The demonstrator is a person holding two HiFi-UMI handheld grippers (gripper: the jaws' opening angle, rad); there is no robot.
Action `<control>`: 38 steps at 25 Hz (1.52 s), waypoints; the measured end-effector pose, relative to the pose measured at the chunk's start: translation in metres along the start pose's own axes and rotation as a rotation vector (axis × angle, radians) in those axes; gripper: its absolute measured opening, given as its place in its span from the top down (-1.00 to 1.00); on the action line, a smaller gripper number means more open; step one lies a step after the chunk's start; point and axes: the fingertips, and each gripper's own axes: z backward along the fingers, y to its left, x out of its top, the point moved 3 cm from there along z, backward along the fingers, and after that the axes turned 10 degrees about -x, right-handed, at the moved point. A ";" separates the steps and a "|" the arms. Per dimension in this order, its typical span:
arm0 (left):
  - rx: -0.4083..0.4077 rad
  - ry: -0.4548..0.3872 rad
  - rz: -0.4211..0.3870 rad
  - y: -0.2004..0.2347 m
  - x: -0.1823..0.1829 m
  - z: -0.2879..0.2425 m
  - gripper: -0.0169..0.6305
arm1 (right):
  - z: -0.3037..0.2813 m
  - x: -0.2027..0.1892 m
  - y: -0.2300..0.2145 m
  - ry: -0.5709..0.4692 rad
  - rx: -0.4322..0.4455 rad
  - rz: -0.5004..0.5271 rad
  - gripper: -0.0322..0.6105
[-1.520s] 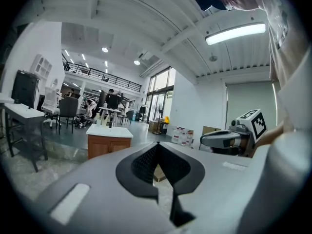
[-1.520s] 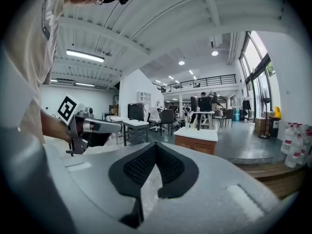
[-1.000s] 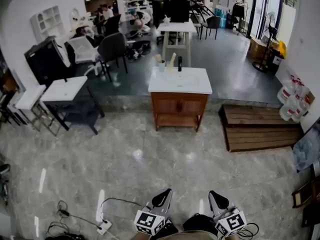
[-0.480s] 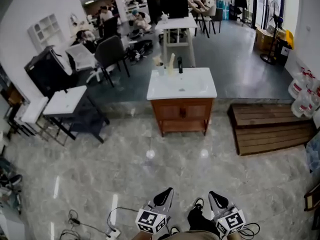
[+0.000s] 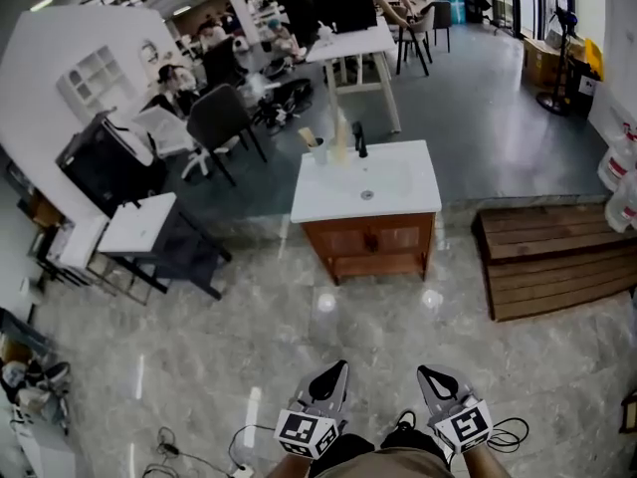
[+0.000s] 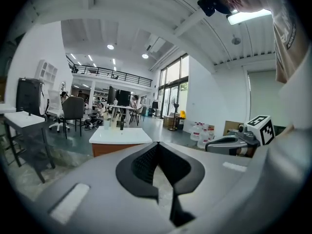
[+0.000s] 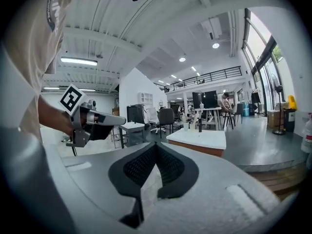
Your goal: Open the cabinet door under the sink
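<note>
A white sink top (image 5: 366,189) with a black faucet sits on a wooden cabinet (image 5: 376,239) across the marble floor, well ahead of both grippers. The cabinet's doors look closed. My left gripper (image 5: 333,371) and right gripper (image 5: 435,374) are side by side at the bottom of the head view, both shut and holding nothing. In the left gripper view the jaws (image 6: 157,144) meet, with the sink (image 6: 120,135) beyond them. The right gripper's jaws (image 7: 156,145) also meet, and the sink (image 7: 197,138) lies ahead to the right.
A low wooden platform (image 5: 557,257) lies right of the cabinet. A small white table (image 5: 134,225) and a black chair (image 5: 221,118) stand to the left. Cables (image 5: 199,444) trail on the floor at the lower left. Water jugs (image 5: 622,182) are at the far right, and people sit at desks behind.
The view has advanced toward the sink cabinet, which now looks larger and nearer. Both grippers stay shut at the bottom of the head view.
</note>
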 end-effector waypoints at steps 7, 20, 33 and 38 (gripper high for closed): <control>0.000 0.020 0.028 0.040 -0.004 -0.046 0.89 | -0.046 -0.009 -0.025 0.061 0.014 -0.099 0.89; -0.029 0.112 0.039 0.199 -0.029 -0.152 0.89 | -0.175 0.039 -0.051 0.071 -0.151 -0.183 0.89; -0.050 0.235 0.173 0.272 -0.073 -0.264 0.89 | -0.221 0.002 -0.078 0.195 -0.213 -0.090 0.89; -0.052 0.229 0.375 0.304 -0.132 -0.323 0.89 | -0.256 -0.049 -0.093 0.261 -0.094 -0.102 0.89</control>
